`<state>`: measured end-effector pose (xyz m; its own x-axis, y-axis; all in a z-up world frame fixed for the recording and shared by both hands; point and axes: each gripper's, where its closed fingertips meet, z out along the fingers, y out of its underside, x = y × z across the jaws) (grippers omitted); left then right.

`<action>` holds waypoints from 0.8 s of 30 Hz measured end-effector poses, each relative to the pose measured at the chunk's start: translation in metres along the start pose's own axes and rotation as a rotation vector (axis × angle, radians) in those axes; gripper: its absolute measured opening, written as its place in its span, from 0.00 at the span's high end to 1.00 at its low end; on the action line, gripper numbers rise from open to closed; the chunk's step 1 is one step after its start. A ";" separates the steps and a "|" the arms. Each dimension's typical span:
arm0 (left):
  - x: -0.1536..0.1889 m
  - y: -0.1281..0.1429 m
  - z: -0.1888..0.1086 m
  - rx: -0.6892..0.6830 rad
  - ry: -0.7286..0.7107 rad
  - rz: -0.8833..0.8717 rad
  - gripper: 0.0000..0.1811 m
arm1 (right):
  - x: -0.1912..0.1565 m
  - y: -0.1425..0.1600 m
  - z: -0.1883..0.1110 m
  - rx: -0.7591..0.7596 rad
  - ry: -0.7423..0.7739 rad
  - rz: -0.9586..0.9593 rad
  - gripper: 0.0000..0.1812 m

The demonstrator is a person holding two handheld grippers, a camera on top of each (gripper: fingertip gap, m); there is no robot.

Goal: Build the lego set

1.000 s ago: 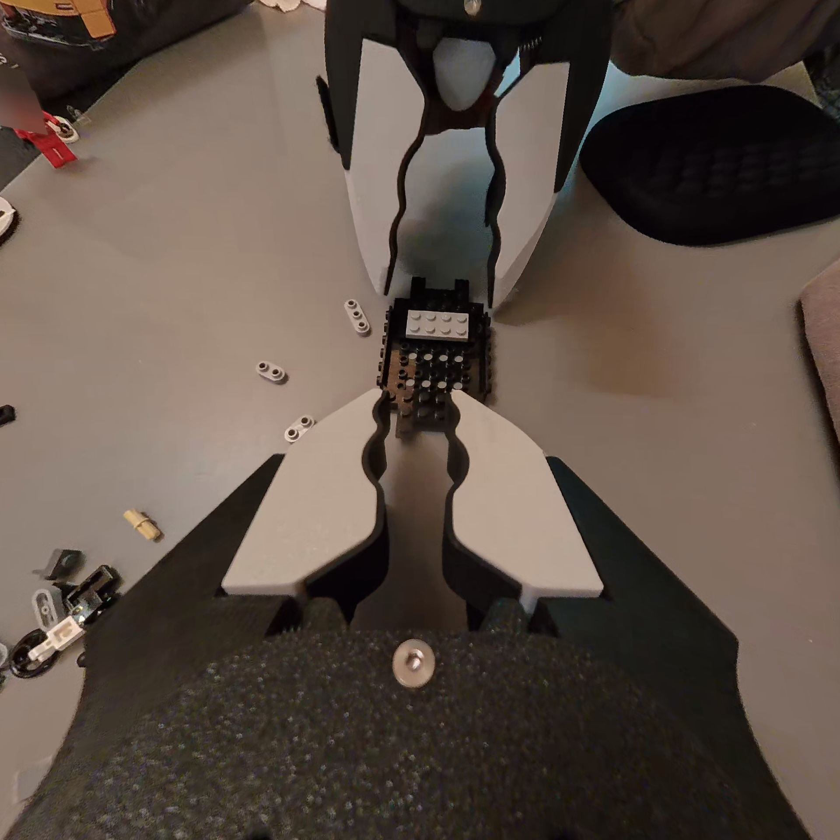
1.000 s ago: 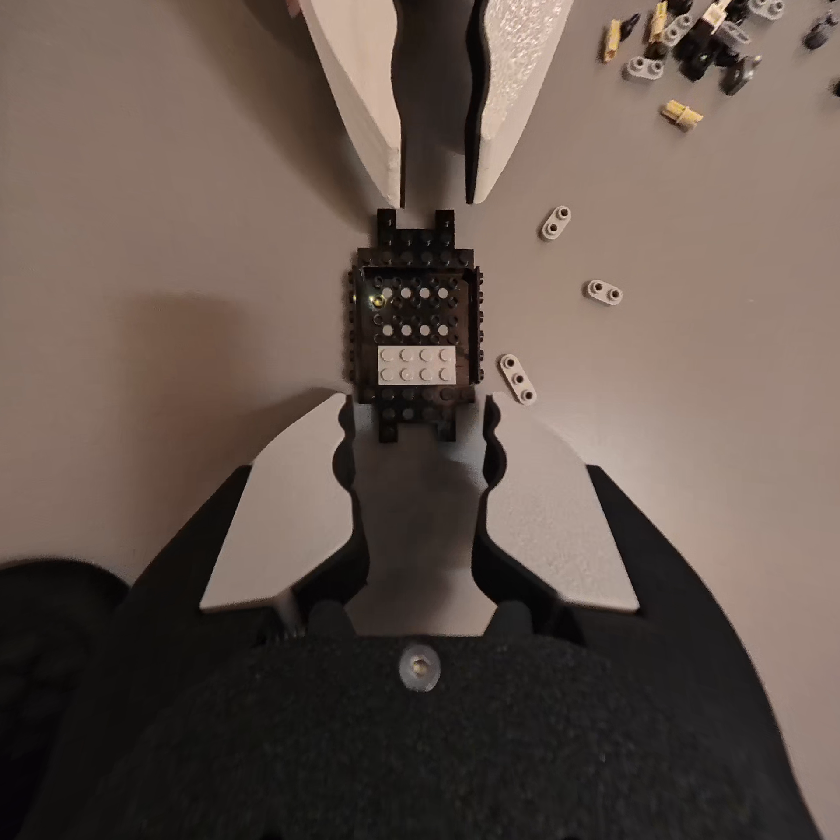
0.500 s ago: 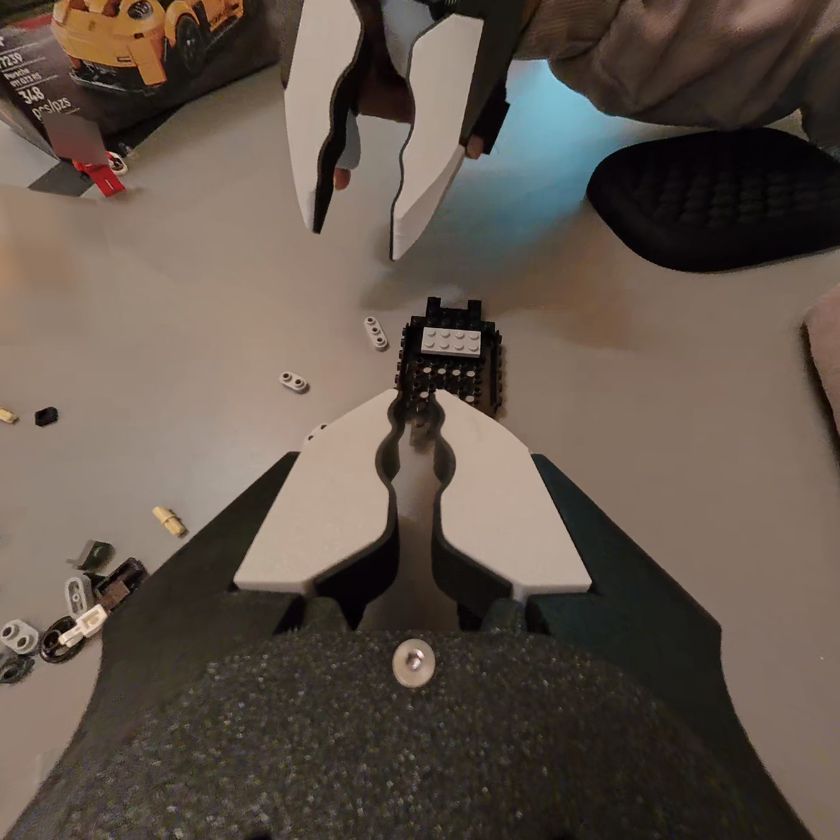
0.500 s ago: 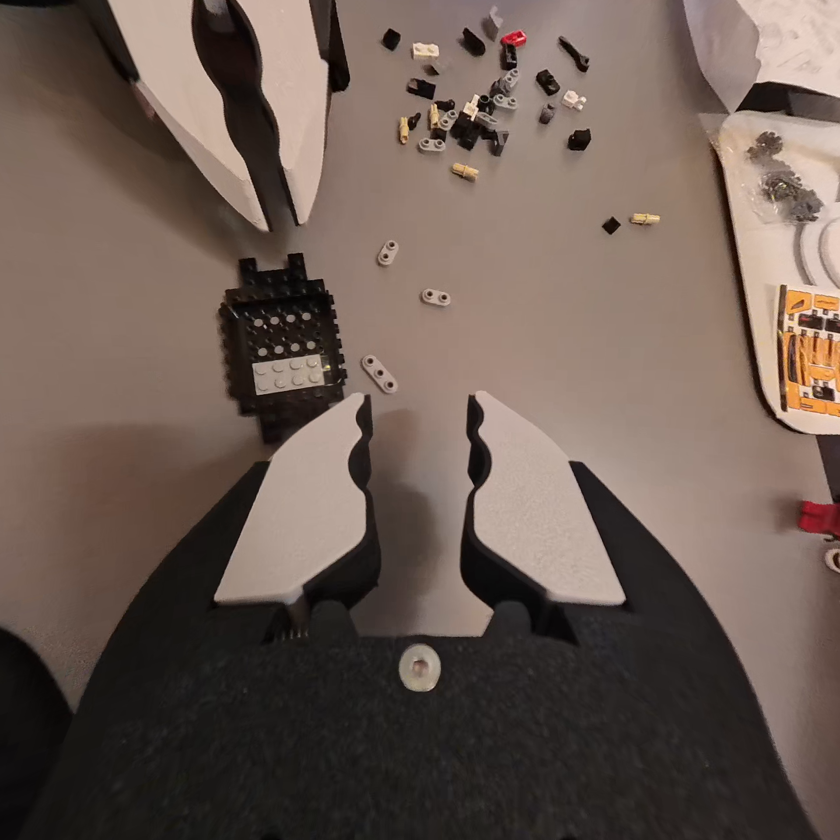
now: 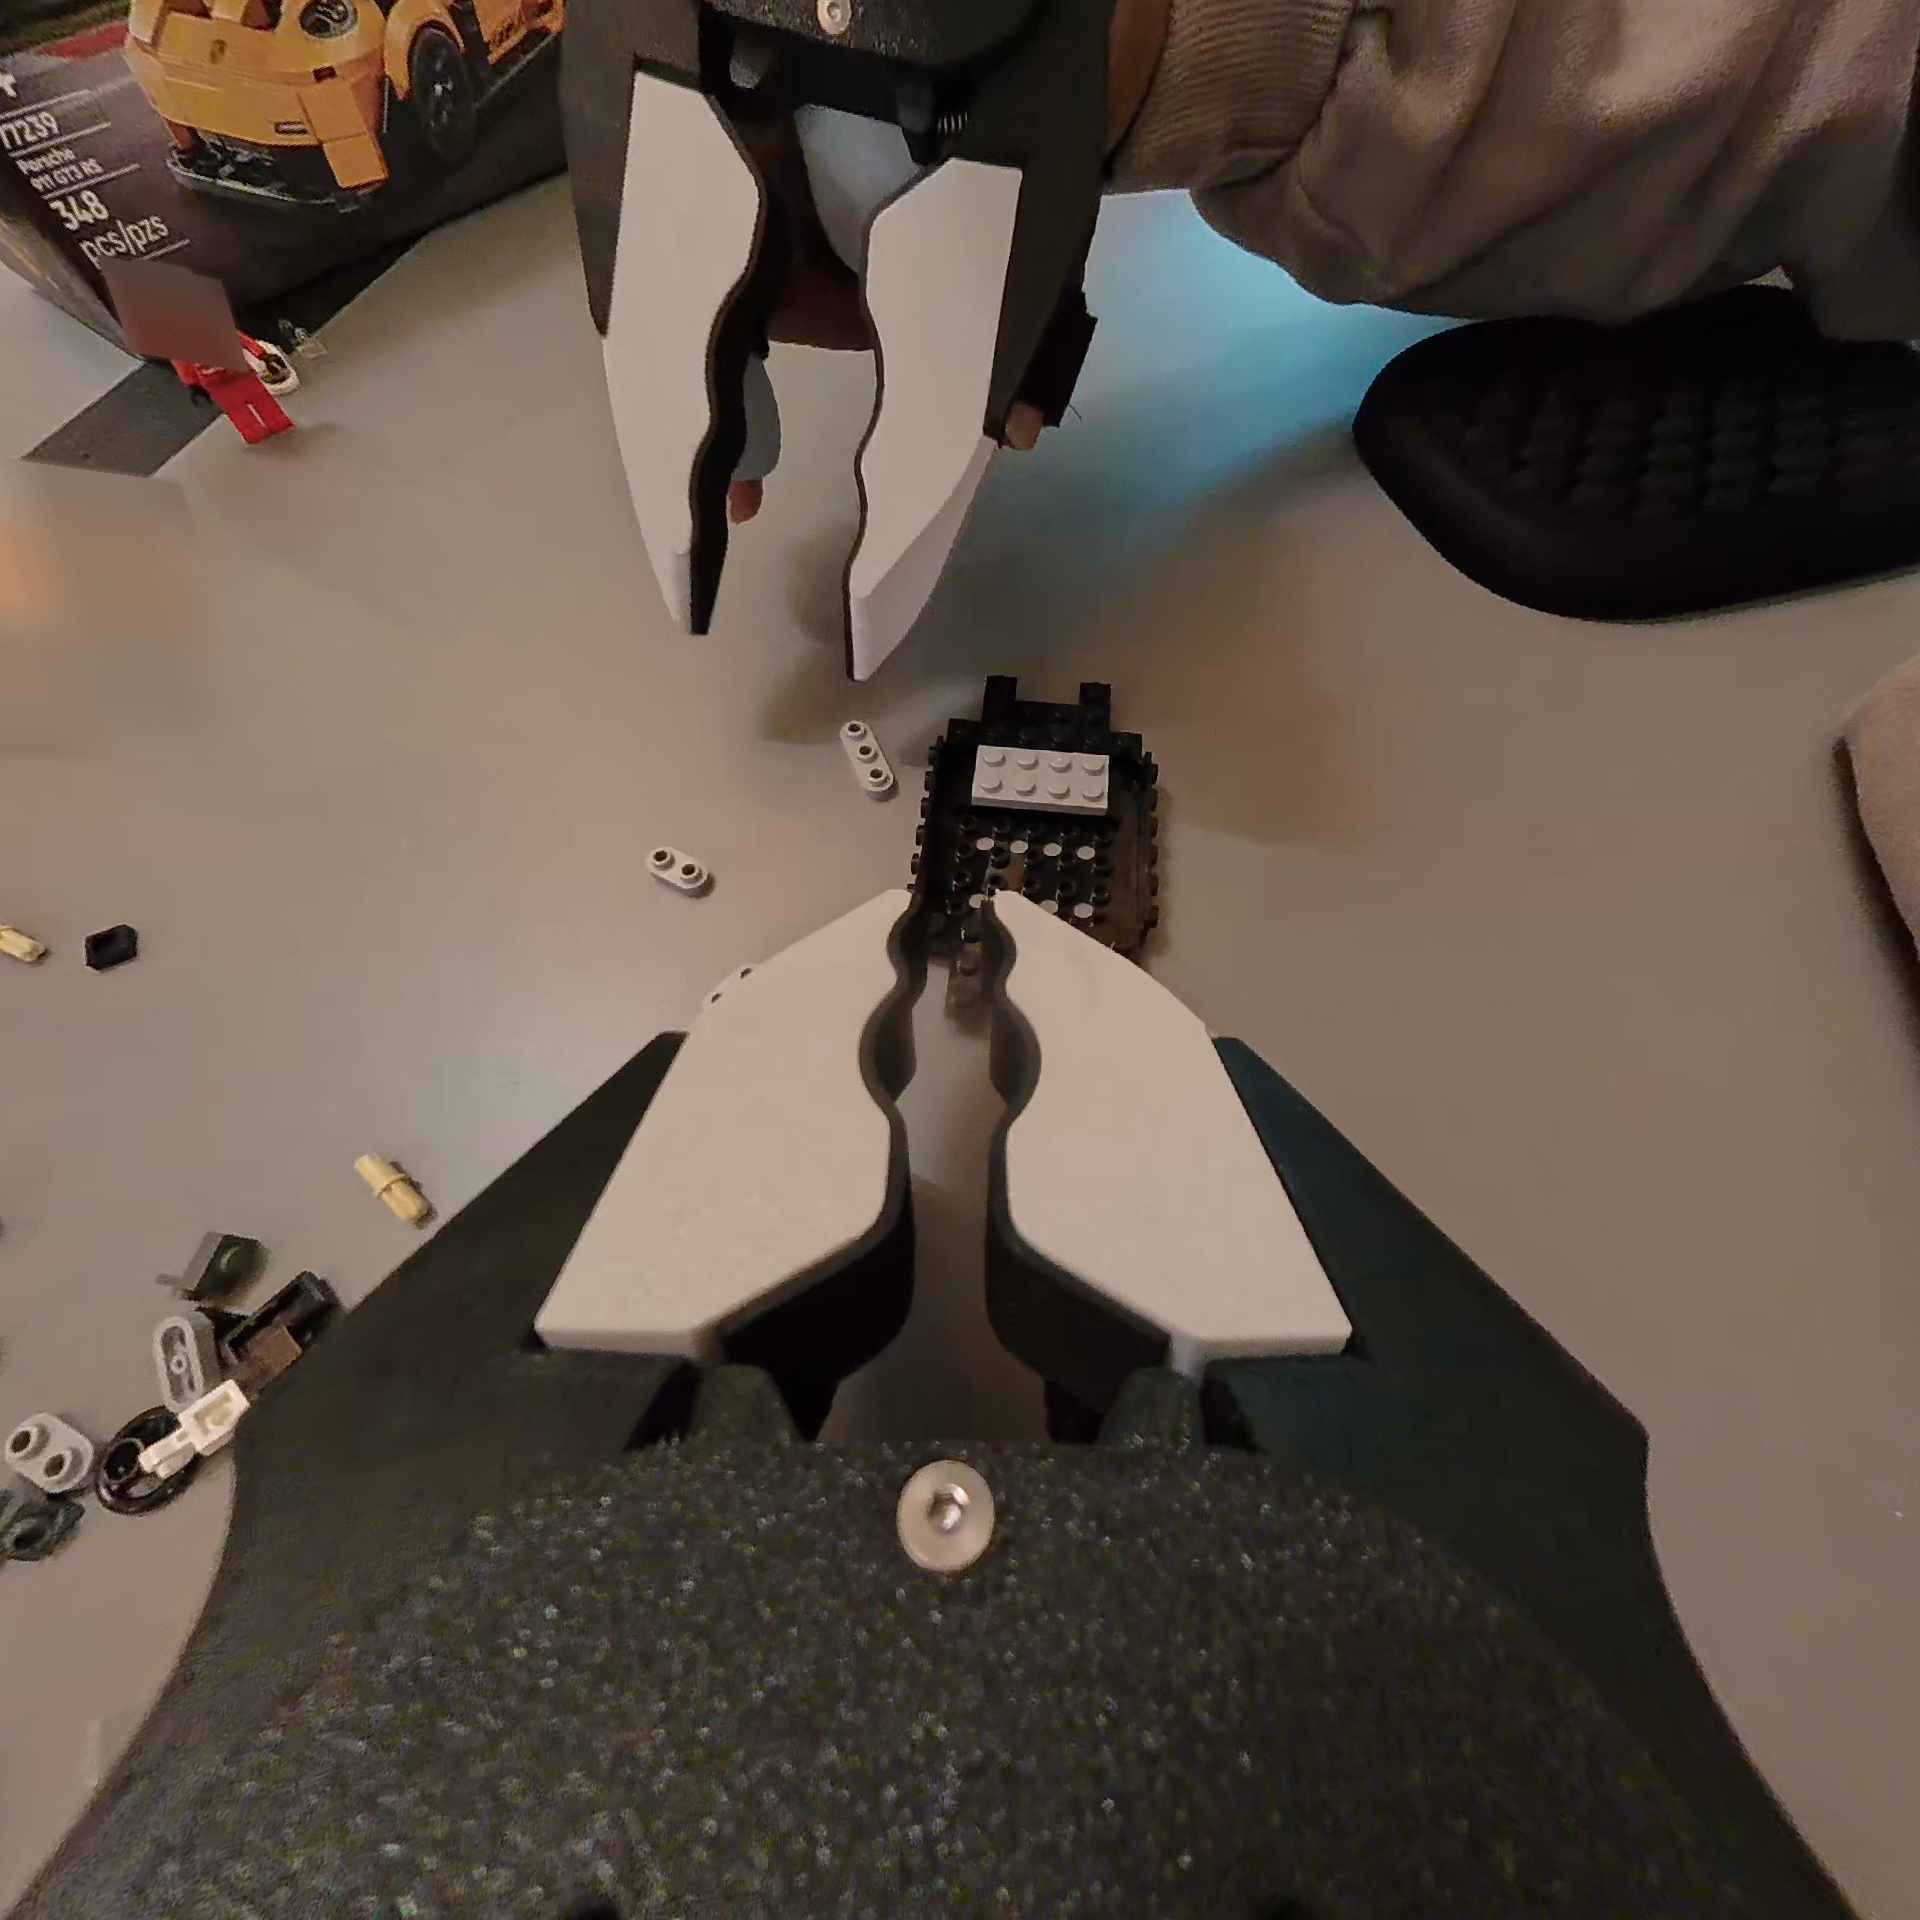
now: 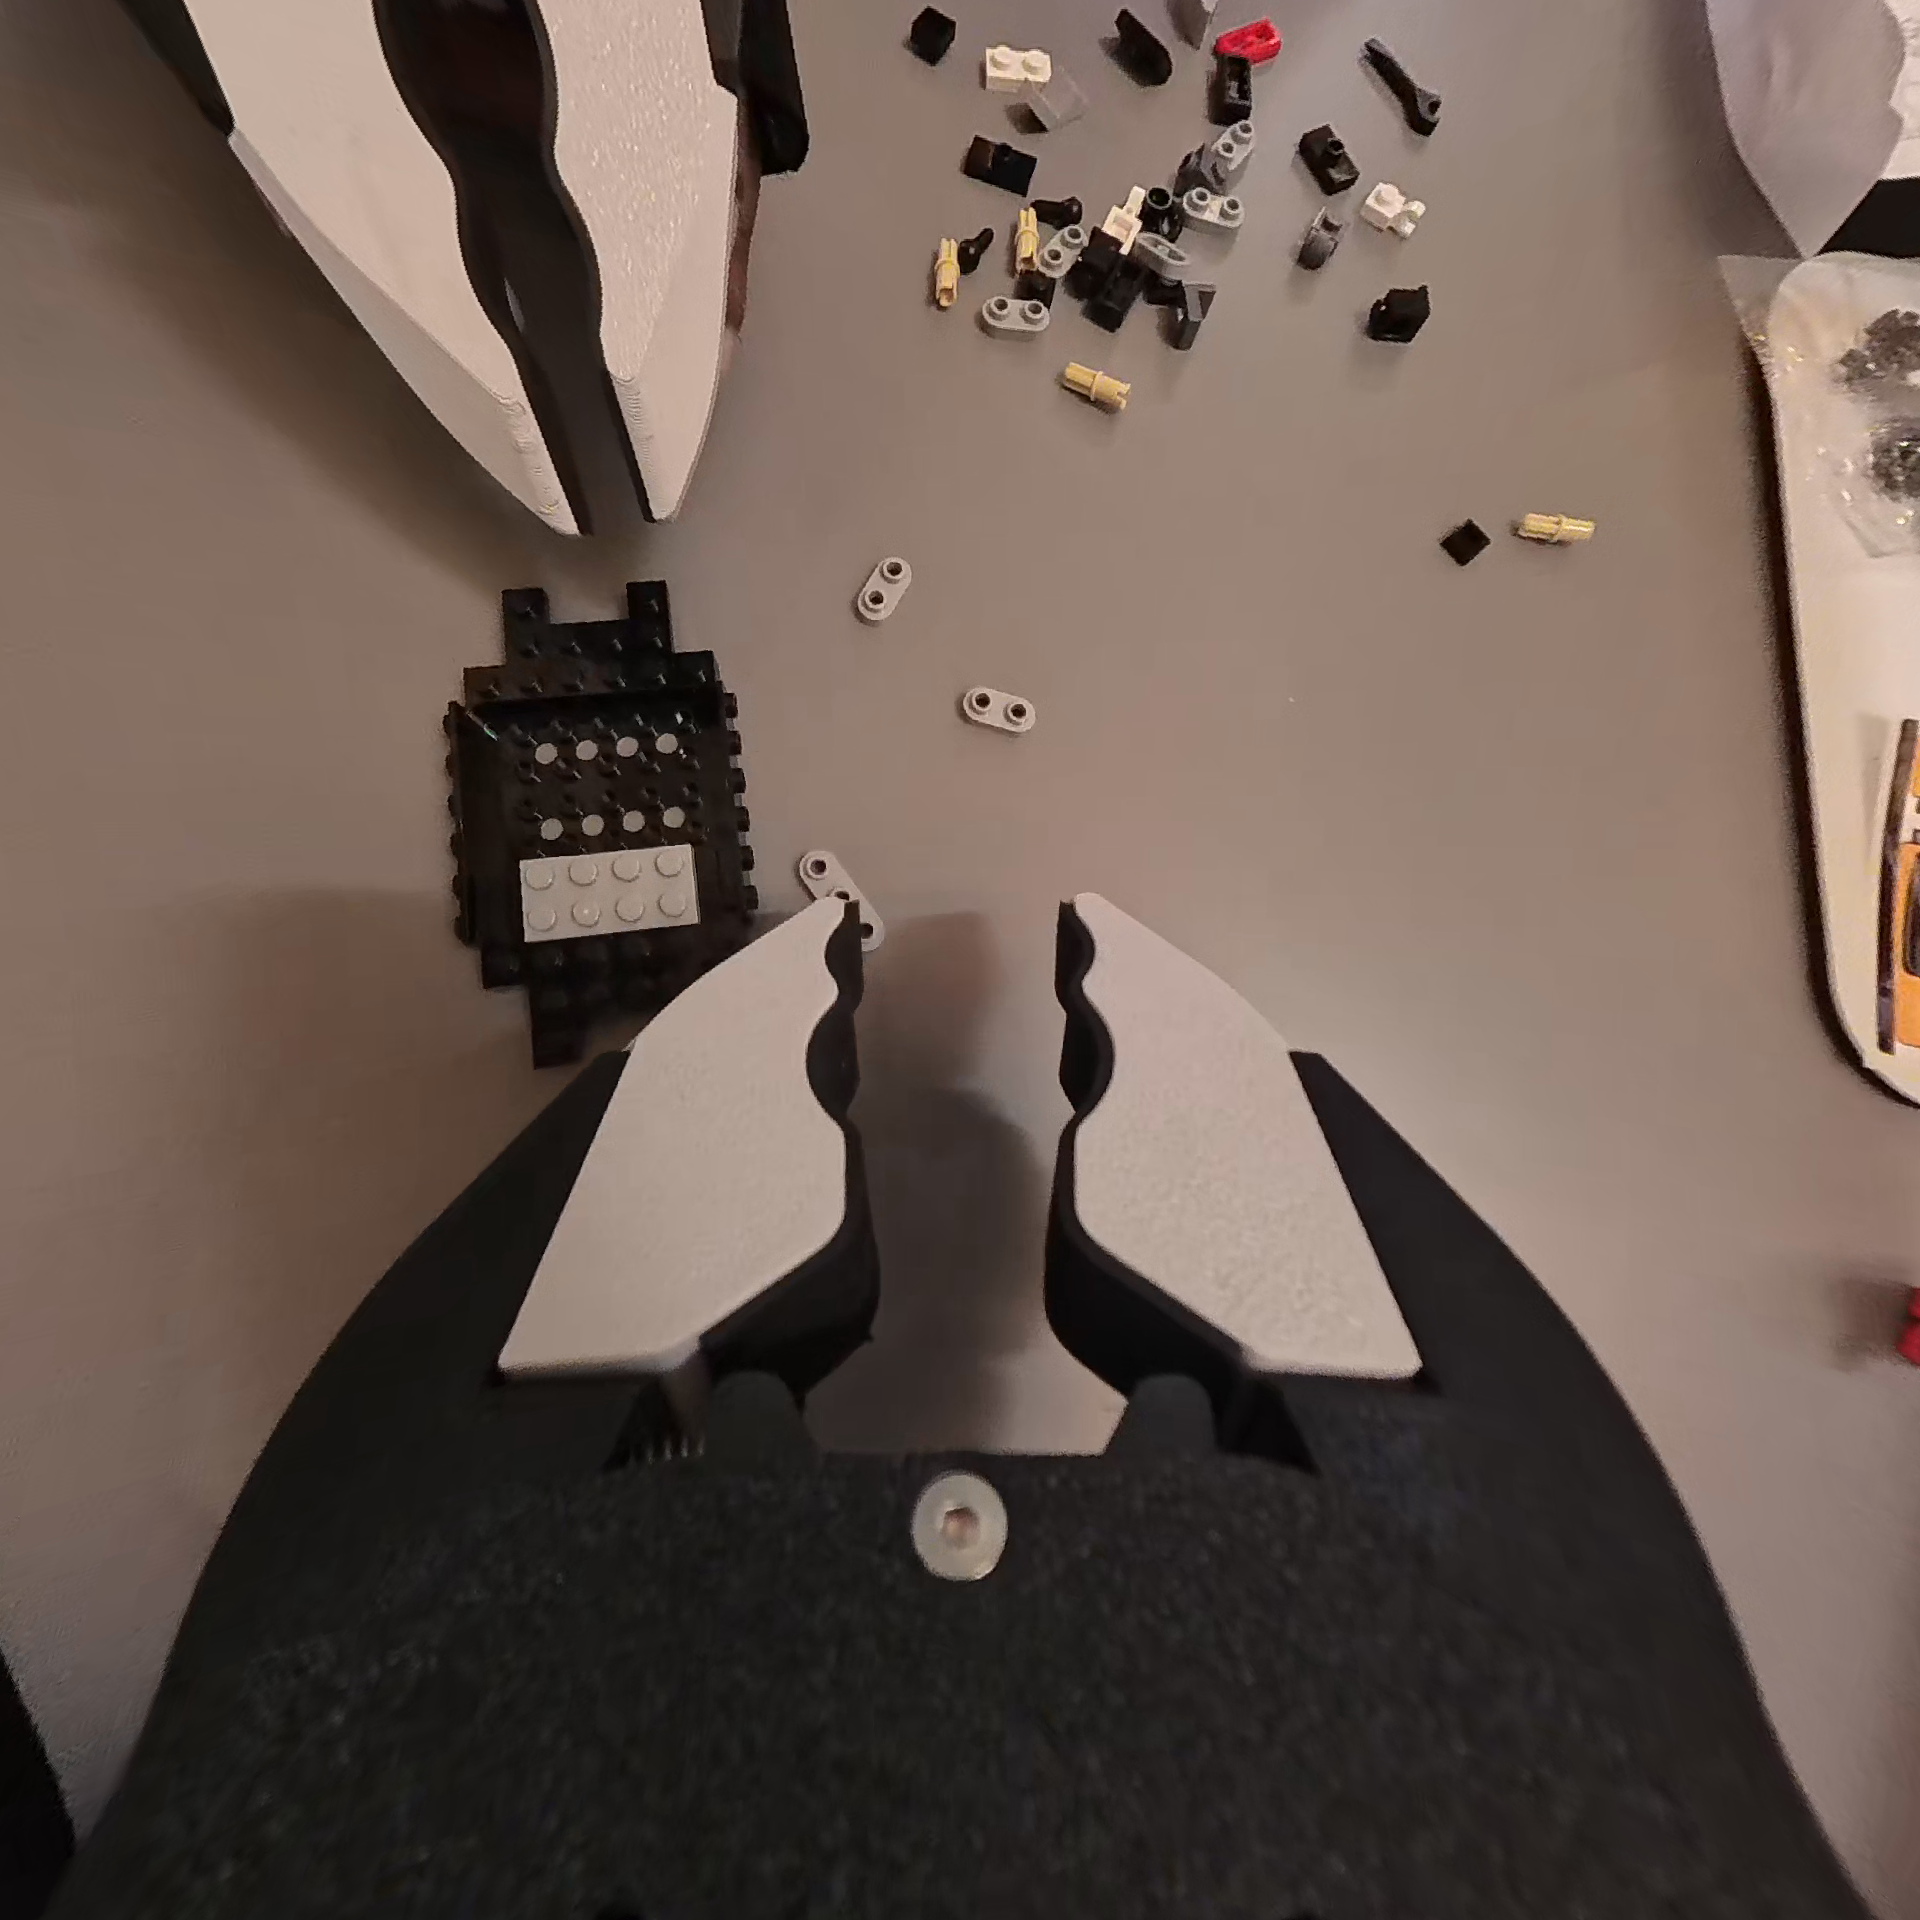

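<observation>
Now the black base (image 6: 597, 805) is seen flat on the grey table (image 6: 1299, 779), with a grey brick (image 6: 608, 891) pressed on it. Nothing is held by the right gripper (image 6: 956, 920); its jaws stand apart, beside a small grey plate (image 6: 831, 883). The left gripper (image 5: 951, 914) is almost closed, empty, above the base's near end.

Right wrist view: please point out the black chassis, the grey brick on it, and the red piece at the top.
black chassis (image 6: 597, 774): right wrist view, on its studded floor.
grey brick (image 6: 608, 891): right wrist view, middle of its studded top.
red piece (image 6: 1249, 40): right wrist view, on its top face.
</observation>
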<state>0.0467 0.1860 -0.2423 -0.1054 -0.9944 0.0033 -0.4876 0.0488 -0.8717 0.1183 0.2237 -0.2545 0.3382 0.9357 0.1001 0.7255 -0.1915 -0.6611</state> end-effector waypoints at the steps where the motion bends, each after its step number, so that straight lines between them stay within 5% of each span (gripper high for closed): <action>1: 0.000 0.000 0.000 -0.001 0.001 0.000 0.95 | 0.000 0.000 0.000 0.000 -0.003 -0.001 0.80; 15: 0.000 0.002 0.002 -0.013 -0.005 0.002 0.94 | -0.003 0.011 -0.016 -0.066 -0.054 -0.002 0.83; 24: -0.002 0.002 -0.001 -0.009 -0.013 0.011 0.93 | -0.020 0.007 0.014 -0.161 -0.161 -0.138 0.89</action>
<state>0.0450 0.1882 -0.2436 -0.0998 -0.9949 -0.0127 -0.4945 0.0606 -0.8671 0.1080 0.2082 -0.2717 0.1391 0.9888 0.0534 0.8488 -0.0913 -0.5208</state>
